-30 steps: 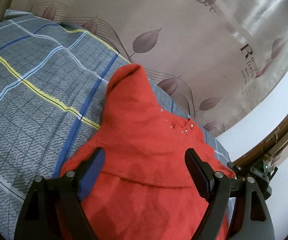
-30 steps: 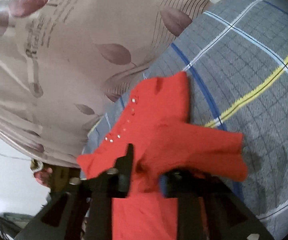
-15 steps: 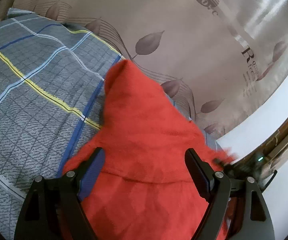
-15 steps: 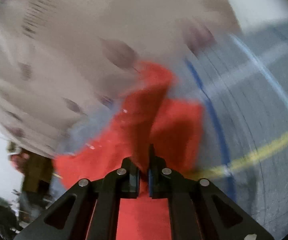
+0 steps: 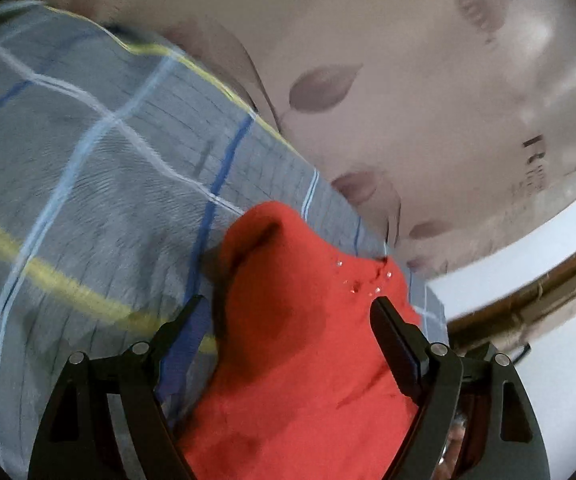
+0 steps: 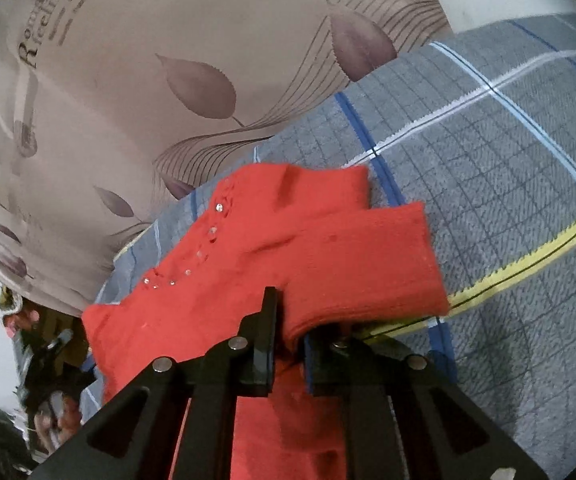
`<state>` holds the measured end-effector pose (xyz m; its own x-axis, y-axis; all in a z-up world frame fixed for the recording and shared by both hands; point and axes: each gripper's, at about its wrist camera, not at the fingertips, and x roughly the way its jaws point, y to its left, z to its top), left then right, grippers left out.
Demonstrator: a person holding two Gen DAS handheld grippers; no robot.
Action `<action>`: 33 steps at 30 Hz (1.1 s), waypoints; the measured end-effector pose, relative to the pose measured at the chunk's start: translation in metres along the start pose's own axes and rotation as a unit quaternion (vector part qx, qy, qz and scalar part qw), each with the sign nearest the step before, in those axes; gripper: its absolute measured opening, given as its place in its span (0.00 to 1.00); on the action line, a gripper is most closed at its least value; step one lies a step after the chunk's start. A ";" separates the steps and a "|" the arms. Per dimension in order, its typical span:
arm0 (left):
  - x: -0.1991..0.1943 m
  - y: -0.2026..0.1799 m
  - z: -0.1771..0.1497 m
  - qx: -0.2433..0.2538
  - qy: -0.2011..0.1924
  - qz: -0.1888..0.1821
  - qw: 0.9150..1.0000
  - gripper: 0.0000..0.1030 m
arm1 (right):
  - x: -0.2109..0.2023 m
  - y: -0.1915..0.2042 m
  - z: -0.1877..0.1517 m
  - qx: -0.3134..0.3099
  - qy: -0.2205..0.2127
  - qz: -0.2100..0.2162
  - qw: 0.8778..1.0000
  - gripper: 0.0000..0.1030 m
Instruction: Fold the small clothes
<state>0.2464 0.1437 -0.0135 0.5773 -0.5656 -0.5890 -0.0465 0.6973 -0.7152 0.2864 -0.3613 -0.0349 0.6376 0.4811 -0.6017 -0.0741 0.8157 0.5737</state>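
Left tool point(image 5: 291, 316): fingers spread wide apart, nothing clamped. The red sweater point(image 5: 307, 352) is seen between and beyond the two fingers, lying below them; contact between fingers and cloth cannot be told. The view is blurred on its left side.

Right tool point(image 6: 289, 334): fingers drawn close together, with a thick folded edge of the red sweater point(image 6: 307, 248) pinched between them. A sleeve point(image 6: 371, 256) is seen laid across the body of the garment, ahead and to the right of the fingertips, its cuff end reaching out over the bedspread.

Red sweater: knit, small, spread on the bed directly ahead of both tools. A row of small clear beads point(image 6: 208, 236) is sewn near the neckline, ahead and to the left of the right tool.

Bedspread point(image 6: 487, 168): grey check with blue, white and yellow stripes, lying under the sweater and extending to the right of the right tool and to the left of the left tool.

Curtain point(image 6: 168, 60): beige, printed with brown leaves and lettering, hanging beyond the far edge of the bed.
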 end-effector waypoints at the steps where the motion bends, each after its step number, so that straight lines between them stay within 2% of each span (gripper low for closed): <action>1: 0.009 0.002 0.007 -0.003 0.020 -0.011 1.000 0.80 | -0.003 -0.004 0.001 0.002 0.000 0.001 1.000 0.11; 3: 0.022 0.005 0.023 -0.017 0.034 -0.026 0.999 0.80 | -0.005 -0.006 0.001 0.003 -0.001 0.002 1.000 0.11; 5: 0.025 0.003 0.038 -0.017 0.018 -0.035 0.999 0.80 | -0.006 -0.005 0.001 0.001 -0.002 0.000 1.000 0.11; 7: 0.017 -0.002 0.053 0.000 -0.039 -0.031 0.999 0.80 | -0.004 -0.003 0.000 -0.002 -0.002 -0.002 1.000 0.12; 9: 0.002 -0.010 0.064 0.027 -0.095 -0.024 0.995 0.80 | -0.001 0.001 0.000 -0.004 -0.003 -0.002 1.000 0.13; 11: -0.008 -0.014 0.072 0.051 -0.105 -0.006 0.993 0.80 | -0.001 0.002 0.000 -0.006 -0.004 -0.003 1.000 0.14; 12: -0.010 -0.013 0.074 0.052 -0.095 -0.001 0.994 0.80 | 0.000 0.003 -0.001 -0.007 -0.005 -0.004 1.000 0.14; 14: -0.016 -0.007 0.073 0.048 -0.046 -0.006 0.998 0.80 | 0.001 0.004 -0.002 -0.011 -0.005 -0.003 1.000 0.18; 17: -0.026 0.008 0.062 0.038 0.006 0.000 0.999 0.80 | 0.001 0.005 -0.002 -0.014 -0.006 0.003 1.000 0.22; 19: -0.029 0.020 0.049 0.012 0.052 -0.030 0.998 0.80 | 0.001 0.006 -0.002 -0.016 -0.006 0.006 1.000 0.24; 21: -0.029 0.024 0.037 0.003 0.071 -0.055 0.996 0.80 | 0.001 0.006 -0.002 -0.018 -0.007 0.006 1.000 0.26; 25: 0.014 0.011 0.030 -0.003 0.124 -0.059 0.990 0.80 | 0.001 0.010 -0.002 -0.028 -0.009 0.001 1.000 0.30; 26: 0.023 0.007 0.030 -0.002 0.125 -0.056 0.991 0.80 | 0.001 0.011 -0.003 -0.031 -0.010 -0.001 0.999 0.31; 27: 0.030 0.003 0.032 0.005 0.106 -0.041 0.993 0.79 | 0.001 0.013 -0.003 -0.035 -0.012 -0.004 0.999 0.31; 28: 0.034 -0.001 0.035 0.012 0.081 -0.018 0.996 0.68 | 0.001 0.014 -0.003 -0.036 -0.012 -0.006 0.999 0.32; 29: 0.037 -0.004 0.038 0.017 0.055 -0.002 0.998 0.53 | 0.002 0.015 -0.003 -0.038 -0.013 -0.007 0.999 0.32; 30: 0.040 -0.007 0.043 0.022 0.042 0.009 0.999 0.06 | 0.002 0.015 -0.003 -0.039 -0.011 -0.007 0.999 0.33; 31: 0.039 -0.011 0.045 0.034 0.030 0.024 0.999 0.07 | 0.002 0.015 -0.003 -0.040 -0.011 -0.006 0.999 0.34; 33: 0.033 -0.029 0.046 0.089 -0.004 0.046 0.995 0.07 | 0.002 0.015 -0.002 -0.041 -0.011 -0.003 0.999 0.35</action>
<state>0.3041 0.1249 0.0053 0.5836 -0.4925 -0.6456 0.0443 0.8132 -0.5803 0.2847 -0.3478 -0.0288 0.6550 0.4702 -0.5916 -0.1323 0.8421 0.5228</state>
